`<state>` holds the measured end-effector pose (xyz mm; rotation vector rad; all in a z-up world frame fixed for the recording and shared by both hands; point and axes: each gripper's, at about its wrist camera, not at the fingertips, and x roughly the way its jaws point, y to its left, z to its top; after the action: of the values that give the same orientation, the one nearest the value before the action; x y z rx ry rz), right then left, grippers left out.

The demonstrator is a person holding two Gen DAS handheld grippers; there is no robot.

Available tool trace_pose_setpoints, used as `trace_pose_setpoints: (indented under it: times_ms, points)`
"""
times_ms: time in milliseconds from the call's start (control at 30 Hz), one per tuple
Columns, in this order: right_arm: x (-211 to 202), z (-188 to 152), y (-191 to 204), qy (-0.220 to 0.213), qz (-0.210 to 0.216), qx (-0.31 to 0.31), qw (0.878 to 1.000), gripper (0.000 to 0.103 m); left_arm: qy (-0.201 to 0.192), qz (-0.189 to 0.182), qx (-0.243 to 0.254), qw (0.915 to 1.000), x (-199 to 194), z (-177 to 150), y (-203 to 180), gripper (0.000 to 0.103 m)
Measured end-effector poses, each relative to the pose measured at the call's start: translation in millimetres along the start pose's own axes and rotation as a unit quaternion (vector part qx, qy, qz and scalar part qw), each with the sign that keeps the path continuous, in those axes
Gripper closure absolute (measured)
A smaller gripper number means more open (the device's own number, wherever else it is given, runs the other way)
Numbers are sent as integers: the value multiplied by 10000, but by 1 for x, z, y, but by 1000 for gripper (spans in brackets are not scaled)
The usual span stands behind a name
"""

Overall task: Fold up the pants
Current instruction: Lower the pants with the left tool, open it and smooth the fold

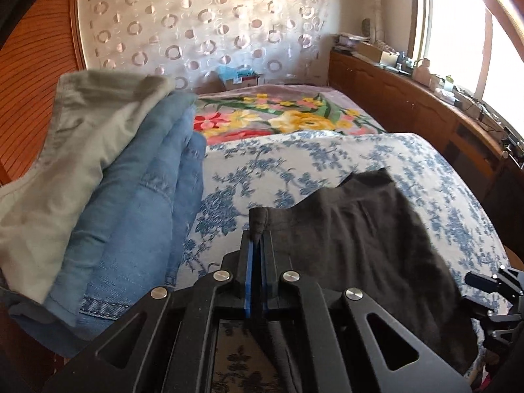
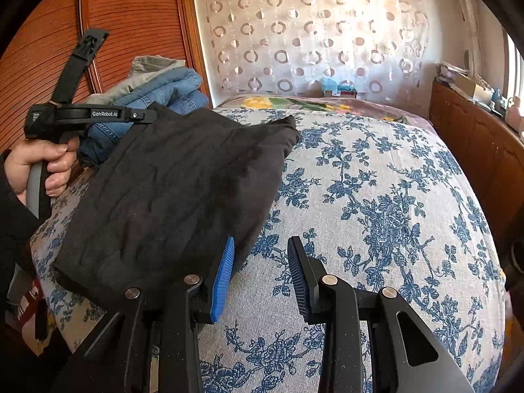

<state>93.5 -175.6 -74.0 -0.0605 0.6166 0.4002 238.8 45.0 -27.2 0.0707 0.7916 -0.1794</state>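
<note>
The bed (image 2: 393,196), under a blue-flowered cover, fills most of both views. At its left edge sits a pile of folded clothes (image 1: 131,196), denim with a grey-green garment on top. Just beside that pile the black pants (image 2: 170,196) lie on the cover, already folded into a compact, thick rectangle. The left gripper (image 1: 257,239) is clamped tight on a bunched corner of the pants at their left side. The right gripper (image 2: 260,275) has its jaws spread wide and holds nothing; its blue pad sits just at the pants' near right edge. The fold looks nearly finished. To do this step well, the person would likely keep the layers together and the edges aligned, then smooth the top flat before letting go
</note>
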Motion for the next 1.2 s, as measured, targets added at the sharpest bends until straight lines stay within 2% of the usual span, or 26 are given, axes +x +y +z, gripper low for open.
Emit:
trace_pose_setpoints:
  times_ms: [300,533,600,700,767,867,1200]
  points:
    - [-1,0,0,0,-7,-13,10000,68,8,70,-77,9999,5,-9,10,98]
    - [-1,0,1,11,-5,-29,10000,68,-67,-66,-113,9999,-7,-12,15,98]
    - [-1,0,1,9,-10,-28,10000,68,-67,-45,-129,9999,-10,-13,15,94]
    - [-1,0,1,11,-10,-32,10000,68,-121,-7,-46,9999,-17,-19,12,76]
    - [-1,0,1,9,-9,-33,10000,68,-163,-57,25,9998,-21,-24,7,58]
    - [-1,0,1,9,-11,-29,10000,68,-233,-186,95,9995,-29,-34,1,48]
    - [-2,0,1,9,-13,-32,10000,68,-79,-559,253,9981,-39,-79,-35,47]
